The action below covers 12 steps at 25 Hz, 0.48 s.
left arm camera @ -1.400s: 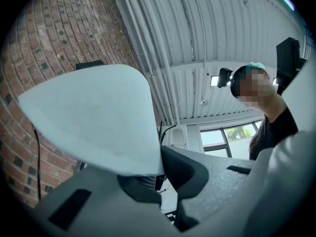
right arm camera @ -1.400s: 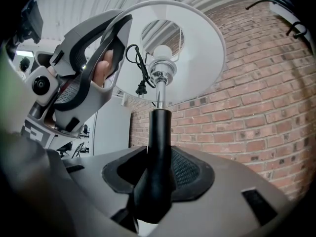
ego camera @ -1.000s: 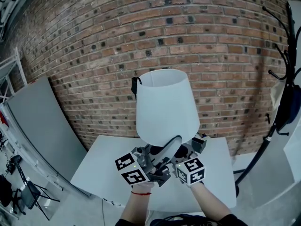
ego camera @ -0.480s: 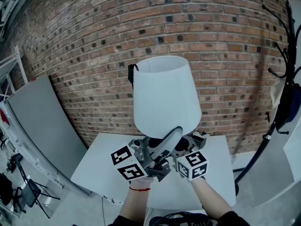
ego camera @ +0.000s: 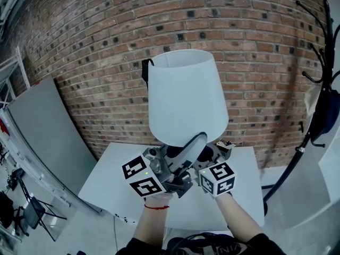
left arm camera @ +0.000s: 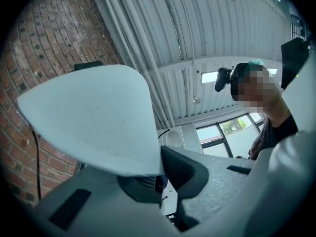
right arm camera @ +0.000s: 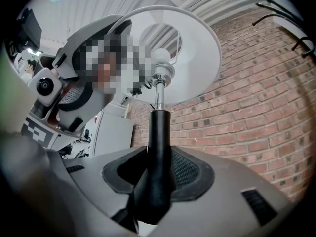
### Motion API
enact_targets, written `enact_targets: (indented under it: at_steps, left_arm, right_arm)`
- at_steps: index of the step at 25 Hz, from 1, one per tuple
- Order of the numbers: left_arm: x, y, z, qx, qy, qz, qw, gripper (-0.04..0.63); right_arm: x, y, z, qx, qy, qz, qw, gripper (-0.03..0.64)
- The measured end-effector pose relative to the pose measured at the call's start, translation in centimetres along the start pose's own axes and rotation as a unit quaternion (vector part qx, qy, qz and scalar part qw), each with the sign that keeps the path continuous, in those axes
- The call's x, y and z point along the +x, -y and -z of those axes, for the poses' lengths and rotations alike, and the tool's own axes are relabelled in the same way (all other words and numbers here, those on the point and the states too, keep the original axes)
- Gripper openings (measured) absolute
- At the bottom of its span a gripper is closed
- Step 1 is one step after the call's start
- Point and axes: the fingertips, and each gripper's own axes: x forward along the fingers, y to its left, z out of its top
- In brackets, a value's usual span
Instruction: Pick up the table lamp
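Table lamp with white tapered fabric shade and black stem (ego camera: 186, 97) is up in front of the red brick wall (ego camera: 95, 52), above the white table (ego camera: 106, 179); base is hidden behind the grippers, so I can't confirm it's clear of the top, though by shade height I'd judge it is.

Right gripper (right arm camera: 158, 174): jaws clamped on the black stem (right arm camera: 159, 132), one pad each side; the stem runs up out of the pads to the chrome neck and bulb (right arm camera: 161, 57) inside the shade.

Left gripper (left arm camera: 160, 179): jaws nearly together with the shade's lower rim (left arm camera: 148, 167) sitting between the pads; I read that as a light pinch on the rim, not a load grip.

Key relation: the lamp's long axis is close to upright, leaning slightly to the person's left; the mass (shade, bulb) sits well above the right jaws, so the right gripper carries it from low on the stem and the left only steadies the top.

Risk call: the stem could pivot in the pads if tilted further; the rim could crease if the left squeezes; I'd keep the axis vertical for whatever comes next.
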Motion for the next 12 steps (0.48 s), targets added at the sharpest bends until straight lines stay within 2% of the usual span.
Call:
enact_targets:
  at_steps: [12]
  left_arm:
    - [-0.65,0.45,-0.94,0.006,0.004,-0.003,1.0,0.012]
  right_arm:
    - [0.3,-1.03,-0.59,-0.005,0.001,-0.002,1.0,0.152]
